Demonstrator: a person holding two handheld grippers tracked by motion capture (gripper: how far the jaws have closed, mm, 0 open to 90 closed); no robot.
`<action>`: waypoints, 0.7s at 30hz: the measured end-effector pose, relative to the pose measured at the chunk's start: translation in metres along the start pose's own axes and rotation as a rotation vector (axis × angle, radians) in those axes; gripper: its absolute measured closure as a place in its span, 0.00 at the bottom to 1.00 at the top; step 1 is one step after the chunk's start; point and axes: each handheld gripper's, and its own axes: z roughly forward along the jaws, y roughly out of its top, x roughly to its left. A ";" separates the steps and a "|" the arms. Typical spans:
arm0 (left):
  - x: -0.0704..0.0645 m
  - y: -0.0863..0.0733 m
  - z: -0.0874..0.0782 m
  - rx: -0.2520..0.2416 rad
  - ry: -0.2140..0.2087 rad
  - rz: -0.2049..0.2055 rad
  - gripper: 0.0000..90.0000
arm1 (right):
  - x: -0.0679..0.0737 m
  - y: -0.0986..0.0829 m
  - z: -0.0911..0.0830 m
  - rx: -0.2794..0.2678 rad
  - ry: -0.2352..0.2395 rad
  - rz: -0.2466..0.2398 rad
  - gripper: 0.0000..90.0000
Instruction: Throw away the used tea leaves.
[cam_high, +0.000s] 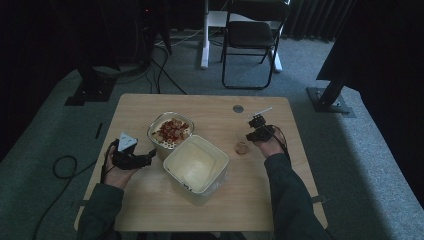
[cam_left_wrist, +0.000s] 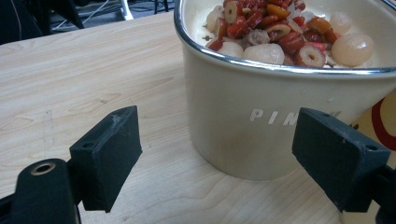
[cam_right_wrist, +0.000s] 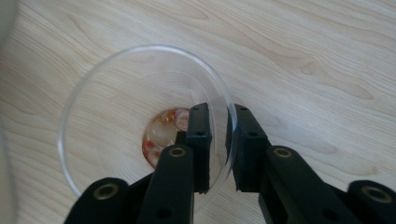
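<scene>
A cream pot (cam_high: 171, 131) of red and white food pieces stands left of the table's middle. In the left gripper view the pot (cam_left_wrist: 261, 126) bears pale lettering and stands just ahead of my left gripper (cam_left_wrist: 224, 158), whose jaws are open wide on either side of it without touching. From above, the left gripper (cam_high: 149, 155) lies at the pot's near left. My right gripper (cam_right_wrist: 219, 144) is shut on the rim of a clear cup (cam_right_wrist: 140, 93), one jaw inside and one outside. A few food bits (cam_right_wrist: 163, 133) lie at the cup's bottom. The cup (cam_high: 242, 146) stands at the right.
A cream square tub or lid (cam_high: 196, 164) sits right in front of the pot, between the two hands. A small grey disc (cam_high: 238, 108) and a white strip (cam_high: 262, 111) lie near the far edge. A chair (cam_high: 252, 35) stands beyond the table.
</scene>
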 end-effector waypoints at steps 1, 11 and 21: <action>0.000 0.000 0.000 -0.001 -0.001 -0.001 0.18 | 0.001 0.001 -0.001 -0.009 0.004 -0.001 0.90; -0.002 0.009 -0.001 -0.014 -0.007 0.013 0.19 | 0.008 0.019 -0.020 -0.059 0.008 -0.022 0.95; -0.002 0.012 -0.003 -0.011 -0.007 0.036 0.20 | 0.016 0.046 -0.049 -0.131 0.060 -0.019 0.95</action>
